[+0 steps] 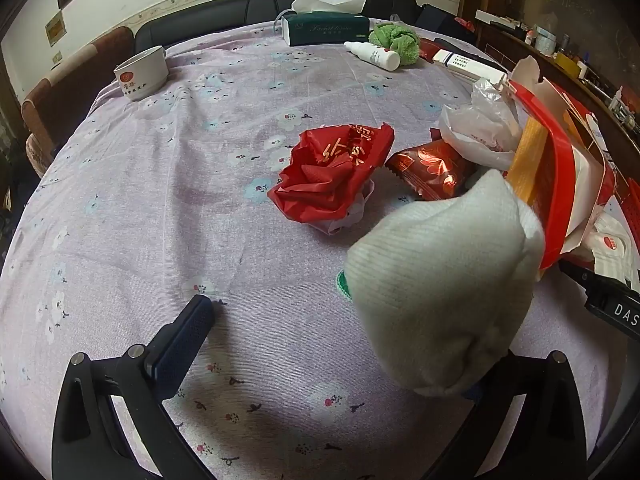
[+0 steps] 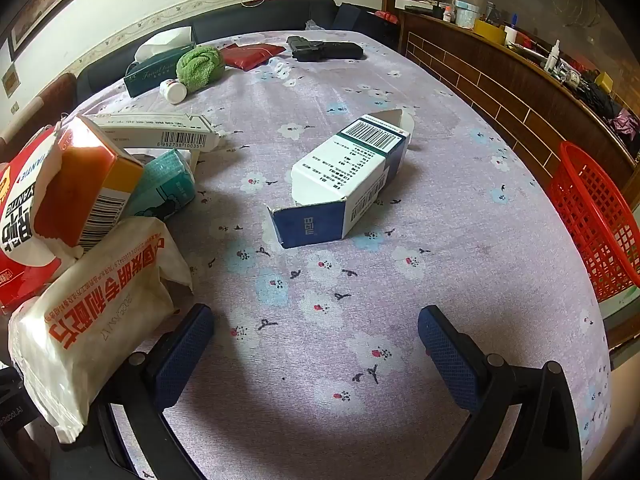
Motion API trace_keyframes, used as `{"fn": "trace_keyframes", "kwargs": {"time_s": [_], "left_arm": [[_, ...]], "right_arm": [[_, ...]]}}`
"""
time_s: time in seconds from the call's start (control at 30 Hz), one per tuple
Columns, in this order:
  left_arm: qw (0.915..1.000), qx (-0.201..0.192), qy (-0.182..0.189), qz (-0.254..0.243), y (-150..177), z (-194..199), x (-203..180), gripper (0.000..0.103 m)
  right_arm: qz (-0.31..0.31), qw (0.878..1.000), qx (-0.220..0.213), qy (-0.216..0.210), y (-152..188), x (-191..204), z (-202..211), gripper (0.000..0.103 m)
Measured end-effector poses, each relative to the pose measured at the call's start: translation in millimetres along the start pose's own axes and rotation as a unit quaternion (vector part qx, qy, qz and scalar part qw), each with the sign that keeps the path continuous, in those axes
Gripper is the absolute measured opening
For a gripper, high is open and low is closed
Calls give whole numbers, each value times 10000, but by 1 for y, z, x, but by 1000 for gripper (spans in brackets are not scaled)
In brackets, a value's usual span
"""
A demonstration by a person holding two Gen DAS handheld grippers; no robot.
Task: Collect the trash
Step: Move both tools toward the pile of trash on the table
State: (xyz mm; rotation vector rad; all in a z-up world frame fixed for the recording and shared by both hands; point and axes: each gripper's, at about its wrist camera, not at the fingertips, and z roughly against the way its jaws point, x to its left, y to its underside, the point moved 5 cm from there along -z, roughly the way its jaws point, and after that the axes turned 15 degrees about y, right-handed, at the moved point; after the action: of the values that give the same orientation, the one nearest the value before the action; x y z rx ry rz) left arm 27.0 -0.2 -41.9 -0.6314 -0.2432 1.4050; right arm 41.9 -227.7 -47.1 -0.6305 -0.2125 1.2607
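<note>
Your left gripper has its fingers spread, pinching nothing; the crumpled red wrapper lies on the worktop at its twelve o'clock. Your right gripper is spread wide too, the open white-and-blue carton at twelve, the red basket at two.

The green tissue box at the table's far edge reads "Facial tissue". A black device at the right edge shows "DAS". The long white carton near the left edge carries barcode digits "6 952738 100351".
</note>
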Motion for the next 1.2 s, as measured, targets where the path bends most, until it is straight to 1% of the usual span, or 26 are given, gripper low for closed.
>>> {"fn": "trace_keyframes", "kwargs": {"time_s": [0.3,0.37,0.43,0.5,0.57,0.63,0.7,0.8,0.87,0.9,0.97,1.03,1.07,1.13,1.2], "left_arm": [[10000,-20,-18,14,1,2,1,103],[9998,-130,-143,1,2,10,0,103],[9982,-475,-335,-155,4,27,-5,103],[9939,-871,-570,-353,3,52,-7,103],[9890,-1206,-713,-469,6,72,-13,103],[9849,-1535,-664,-446,11,91,-17,103],[9815,-1840,-378,-375,17,105,-23,103],[9760,-2157,19,-282,23,120,-32,103],[9718,-2333,75,-336,26,127,-37,103],[9697,-2409,58,-413,25,124,-45,103],[9649,-2567,-7,-549,28,130,-54,103],[9616,-2648,11,-716,32,134,-66,103],[9598,-2702,-6,-765,43,141,-77,103],[9556,-2785,-81,-959,52,147,-89,103],[9542,-2805,-102,-1033,58,149,-97,103]], "right_arm": [[7,10000,6,8,0,0,0,103],[5,10000,4,5,0,0,0,103],[5,10000,3,4,0,0,0,103],[-21,10000,10,12,0,0,0,103],[20,10000,4,-28,0,0,0,103],[273,9993,141,-228,4,-2,3,103],[394,9977,139,-538,11,-7,15,102],[517,9957,-226,-741,25,-13,42,102],[550,9939,-441,-846,31,-22,58,102],[547,9933,-506,-887,34,-25,61,102],[421,9903,-856,-1009,39,-39,81,102],[323,9883,-1115,-991,44,-51,96,102],[256,9869,-1235,-1005,46,-55,103,101],[110,9829,-1513,-1043,51,-65,117,99],[78,9810,-1755,-826,56,-73,126,95]]}}
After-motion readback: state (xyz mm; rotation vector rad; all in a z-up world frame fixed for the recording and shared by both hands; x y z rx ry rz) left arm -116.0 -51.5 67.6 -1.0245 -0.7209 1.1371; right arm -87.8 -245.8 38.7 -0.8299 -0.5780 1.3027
